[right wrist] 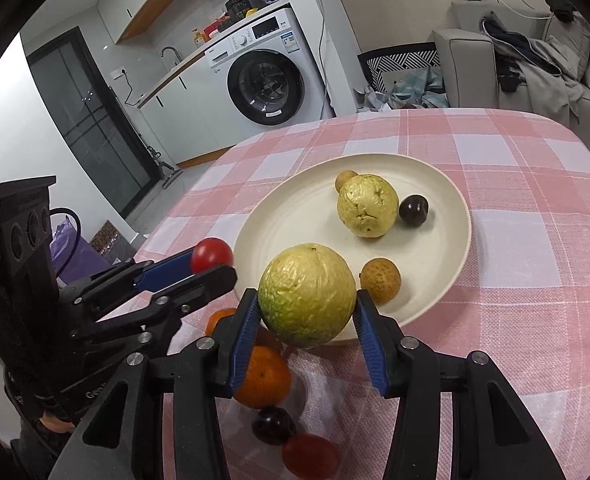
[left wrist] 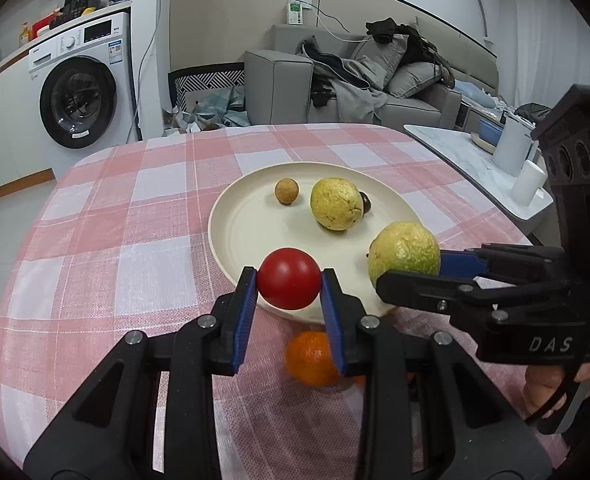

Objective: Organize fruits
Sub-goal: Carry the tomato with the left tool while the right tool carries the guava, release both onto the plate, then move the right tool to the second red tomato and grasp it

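Cream plate (left wrist: 231,236) is the landmark; it sits on a pink checked cloth (left wrist: 107,248) over the table.

Left gripper (left wrist: 289,286): fingers pinch a red tomato (left wrist: 289,279) between the blue pads, held over the plate's near rim. Right gripper (right wrist: 307,312): fingers pinch a green guava (right wrist: 308,294), also over the near rim, just right of the tomato. The right wrist view shows both fruits held above the surface, not resting on it.

On the plate: 1 yellow guava (right wrist: 368,206) near the centre, a dark plum (right wrist: 414,210) touching or just beside it on the right, 1 small brown fruit (left wrist: 286,191) at the far side, 1 rough brown fruit (right wrist: 380,281) just inside the near-right rim.

Off the plate, on the near side: 2 oranges (right wrist: 265,376), another dark fruit (right wrist: 273,426) and a red one (right wrist: 309,456). Judged: task roughly half done.

Risks:
1. Both grippers converge on the same rim section and sit close together; a release there could knock the tomato against the green guava, or one finger against the other tool.
2. The tomato is smooth and round. Dropped from height onto the sloped rim, it likely rolls off towards the oranges.
3. The green guava looks heavy. Set down on the rough brown fruit, it may shove that fruit over the rim.
4. The plate is light-looking on cloth; a downward press at the rim may tip it.
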Available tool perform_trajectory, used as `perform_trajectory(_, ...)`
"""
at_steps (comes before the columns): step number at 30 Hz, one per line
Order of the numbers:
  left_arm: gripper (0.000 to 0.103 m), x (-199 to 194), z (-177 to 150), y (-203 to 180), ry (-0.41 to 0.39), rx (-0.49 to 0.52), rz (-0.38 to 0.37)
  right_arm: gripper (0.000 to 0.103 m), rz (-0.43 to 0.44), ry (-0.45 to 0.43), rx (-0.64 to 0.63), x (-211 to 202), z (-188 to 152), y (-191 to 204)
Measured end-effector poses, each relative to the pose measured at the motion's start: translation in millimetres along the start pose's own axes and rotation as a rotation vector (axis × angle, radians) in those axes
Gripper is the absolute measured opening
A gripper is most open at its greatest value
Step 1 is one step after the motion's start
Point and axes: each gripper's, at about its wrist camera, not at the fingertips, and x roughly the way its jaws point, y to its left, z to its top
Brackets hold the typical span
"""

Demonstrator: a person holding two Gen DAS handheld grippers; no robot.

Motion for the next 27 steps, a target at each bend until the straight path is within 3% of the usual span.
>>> perform_trajectory(11, 0.029, 20.7, 0.8, 4.8, 0.029, -0.012, 0.008, 0.049, -0.048, 0.027, -0.006, 11.0, 3.1, -0.4)
perform_trajectory(16, 0.030, 16.7, 0.5, 1.7, 0.016, 0.004, 0.016, 0.050, -0.052, -0.013, -0.038, -1.7, 1.5, 4.4)
perform_trajectory(18, 0.041, 12.1, 0.2, 1.0, 0.013, 0.006, 0.025, 0.054, -0.061, -0.024, -0.048, -7.4, 1.2, 4.5)
perform_trajectory(22, 0.062, -3.7, -2.7, 2.8, -0.014, -0.001, 0.034, 0.077, -0.078, -0.034, -0.054, -21.6, -3.9, 0.7)
perform_trajectory(24, 0.085, -14.5, -4.9, 4.1, -0.032, -0.011, 0.041, 0.089, -0.075, -0.031, -0.051, -29.0, -7.2, -3.0)
perform_trajectory(27, 0.090, -34.3, -10.0, 4.3, -0.061, -0.015, 0.033, 0.102, -0.076, -0.031, -0.043, -38.4, -12.2, -7.4)
